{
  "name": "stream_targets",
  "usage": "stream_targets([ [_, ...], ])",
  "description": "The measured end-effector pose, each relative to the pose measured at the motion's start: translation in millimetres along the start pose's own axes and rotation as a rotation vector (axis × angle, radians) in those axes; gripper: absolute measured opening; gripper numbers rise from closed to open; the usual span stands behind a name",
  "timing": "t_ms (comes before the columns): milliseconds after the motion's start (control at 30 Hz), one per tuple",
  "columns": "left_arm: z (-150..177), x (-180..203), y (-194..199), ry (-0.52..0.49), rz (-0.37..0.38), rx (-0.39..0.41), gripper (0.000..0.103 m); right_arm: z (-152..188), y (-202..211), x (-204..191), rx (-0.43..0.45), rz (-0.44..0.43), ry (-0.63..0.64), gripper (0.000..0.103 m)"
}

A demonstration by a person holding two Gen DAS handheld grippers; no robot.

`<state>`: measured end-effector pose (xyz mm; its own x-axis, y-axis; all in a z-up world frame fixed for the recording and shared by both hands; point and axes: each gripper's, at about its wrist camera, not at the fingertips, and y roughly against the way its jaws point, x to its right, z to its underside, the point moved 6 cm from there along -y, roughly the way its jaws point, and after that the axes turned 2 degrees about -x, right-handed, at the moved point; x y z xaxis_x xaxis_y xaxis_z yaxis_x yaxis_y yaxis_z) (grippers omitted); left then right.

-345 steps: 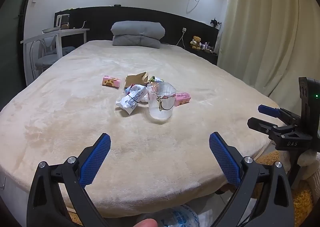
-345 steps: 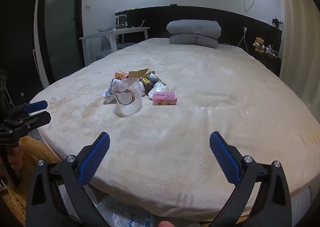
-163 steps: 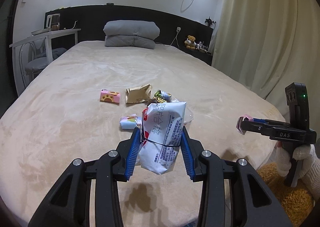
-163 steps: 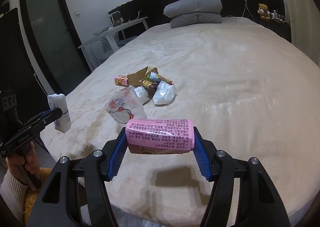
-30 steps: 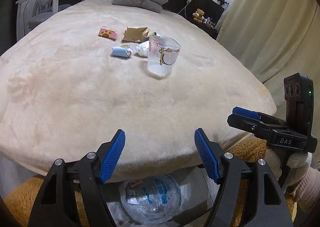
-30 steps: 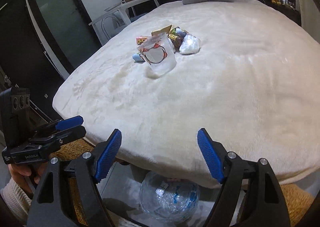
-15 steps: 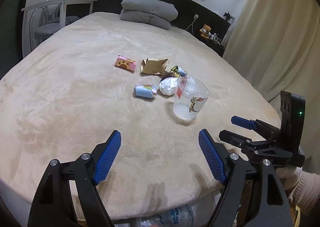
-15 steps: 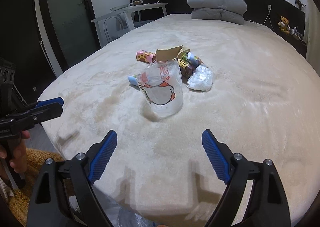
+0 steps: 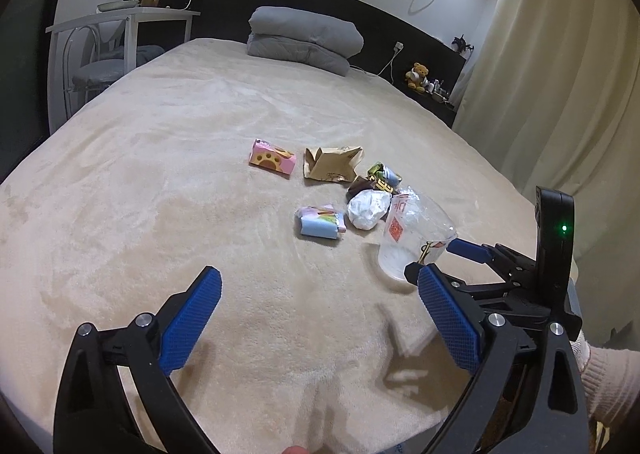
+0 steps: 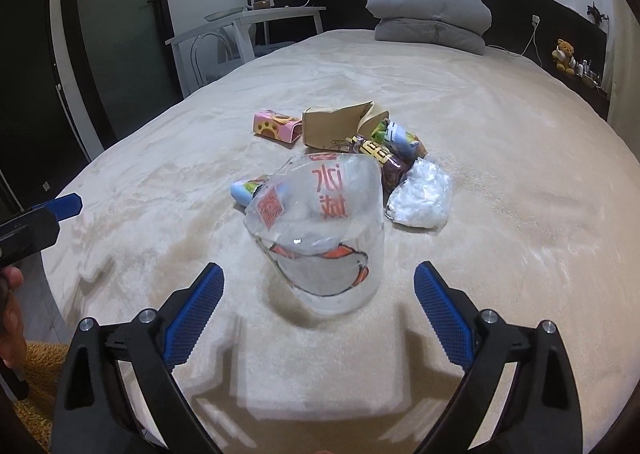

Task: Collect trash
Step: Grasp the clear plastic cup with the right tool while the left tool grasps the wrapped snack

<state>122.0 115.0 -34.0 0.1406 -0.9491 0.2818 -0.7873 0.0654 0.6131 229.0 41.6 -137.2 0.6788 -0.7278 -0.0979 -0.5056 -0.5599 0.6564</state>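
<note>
Trash lies on the beige bed. A crumpled clear plastic cup with red print stands just ahead of my right gripper, which is open and empty, its fingers either side of the cup's base without touching. The cup shows in the left wrist view too. Behind it lie a white crumpled bag, a brown paper bag, a pink paw-print pack, a blue pack and dark wrappers. My left gripper is open and empty, short of the blue pack.
A grey folded quilt lies at the head of the bed. A white desk and chair stand at the left, curtains at the right. A teddy bear sits on the dark headboard shelf. An orange rug lies below.
Both grippers have moved forward over the bed towards the trash. The right gripper has come close to the plastic cup. Both stay open and empty.
</note>
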Motion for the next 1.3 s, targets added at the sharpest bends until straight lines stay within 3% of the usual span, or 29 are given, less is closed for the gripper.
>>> stream_targets([
  [200,-2,-7,-13,0.003,-0.024,-0.026,0.096,-10,-14,3,0.012,0.018,0.011,0.093],
  [300,-1,-8,-16,-0.002,-0.035,-0.031,0.096,-12,-18,8,0.006,0.023,0.009,0.084],
  [400,-3,-10,-20,-0.007,-0.044,-0.032,0.096,-11,-21,8,-0.013,0.004,0.017,0.068],
  [1300,-25,12,-115,-0.106,-0.059,-0.108,0.096,-2,59,51,0.074,-0.042,-0.079,0.068],
])
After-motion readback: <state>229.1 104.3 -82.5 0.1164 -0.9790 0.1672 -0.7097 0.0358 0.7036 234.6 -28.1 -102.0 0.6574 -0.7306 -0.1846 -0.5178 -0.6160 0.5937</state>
